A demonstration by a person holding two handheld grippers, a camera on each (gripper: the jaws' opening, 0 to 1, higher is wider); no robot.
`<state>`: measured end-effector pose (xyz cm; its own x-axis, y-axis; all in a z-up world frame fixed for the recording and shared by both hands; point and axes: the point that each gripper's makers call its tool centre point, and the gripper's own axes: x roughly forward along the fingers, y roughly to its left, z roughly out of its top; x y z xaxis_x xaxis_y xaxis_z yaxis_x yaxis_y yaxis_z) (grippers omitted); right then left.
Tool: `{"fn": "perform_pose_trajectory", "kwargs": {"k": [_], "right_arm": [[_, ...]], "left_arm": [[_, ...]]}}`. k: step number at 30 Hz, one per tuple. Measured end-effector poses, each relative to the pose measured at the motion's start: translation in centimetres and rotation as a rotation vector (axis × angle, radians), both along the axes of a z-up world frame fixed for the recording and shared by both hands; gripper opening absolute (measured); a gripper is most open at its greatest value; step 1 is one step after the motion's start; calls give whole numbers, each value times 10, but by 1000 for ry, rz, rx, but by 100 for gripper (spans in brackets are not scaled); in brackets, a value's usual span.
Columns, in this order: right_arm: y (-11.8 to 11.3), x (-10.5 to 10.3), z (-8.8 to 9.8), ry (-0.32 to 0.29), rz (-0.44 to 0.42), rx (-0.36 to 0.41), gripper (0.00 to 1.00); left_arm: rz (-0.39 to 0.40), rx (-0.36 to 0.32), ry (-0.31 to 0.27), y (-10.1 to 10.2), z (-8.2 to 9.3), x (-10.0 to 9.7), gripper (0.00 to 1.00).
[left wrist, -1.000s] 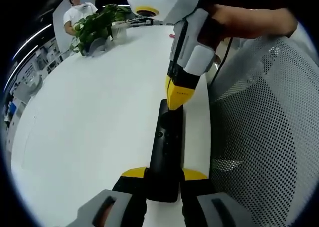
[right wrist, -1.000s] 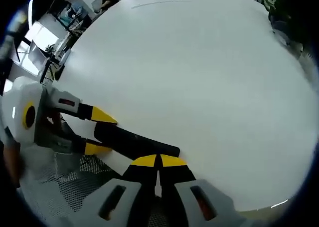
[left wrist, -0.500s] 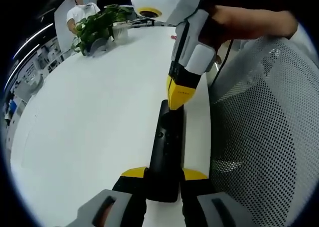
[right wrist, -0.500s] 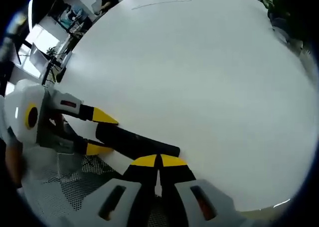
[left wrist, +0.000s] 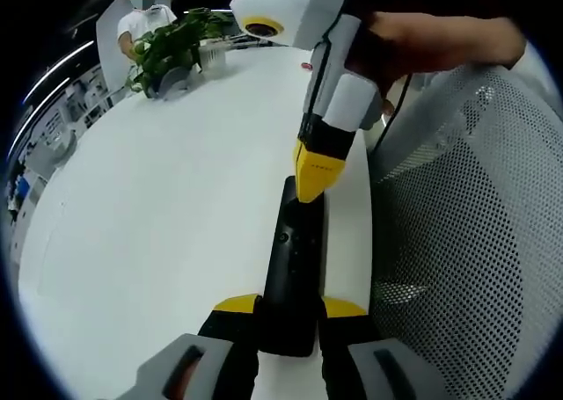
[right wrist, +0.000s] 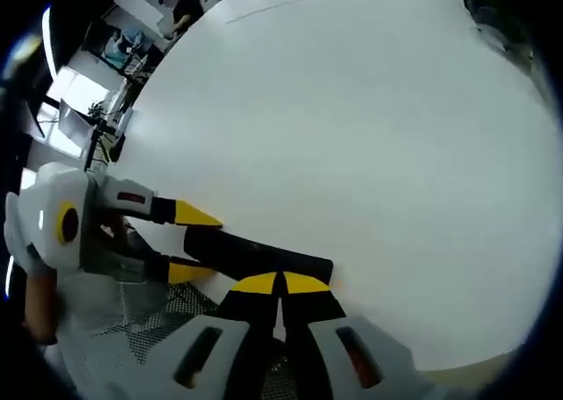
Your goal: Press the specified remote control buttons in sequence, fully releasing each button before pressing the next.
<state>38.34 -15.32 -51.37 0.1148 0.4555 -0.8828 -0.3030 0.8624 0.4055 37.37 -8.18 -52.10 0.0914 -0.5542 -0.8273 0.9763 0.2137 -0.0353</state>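
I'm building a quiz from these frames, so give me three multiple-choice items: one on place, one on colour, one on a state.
1. Where does the remote lie?
A. near the table edge by the mesh chair
B. beside the plant
C. on the chair

2. What colour are the tong tips?
A. red
B. yellow
C. green

3. How are the right tongs?
A. wide open
B. shut
C. holding the plant

Key: 1 A, the remote lies near the table edge by the mesh chair. 2 B, yellow tips on the left tongs. 3 B, the right tongs have tips together.
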Motion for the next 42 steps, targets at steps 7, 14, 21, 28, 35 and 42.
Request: {"fn": "perform_pose_trajectory", "kwargs": {"k": [7, 14, 21, 28, 35, 42], "right_arm": [[1, -1, 0, -2, 2, 4, 0], [2, -1, 0, -4, 5, 5, 0], [2, 0, -1, -25, 29, -19, 0], [3, 1, -2, -18, 20, -43, 0], [3, -1, -2, 21, 12, -84, 0], [0, 0, -2, 18, -27, -18, 0]], "left_arm": [[2, -1, 2, 0, 0, 0, 25], [0, 1, 2, 0, 1, -1, 25], [4, -2, 5, -1, 0, 0, 26], [6, -3, 7, -1, 0, 0, 26], [20, -13, 17, -2, 1, 0, 26], [-1, -4, -3, -3, 0, 0, 26]]}}
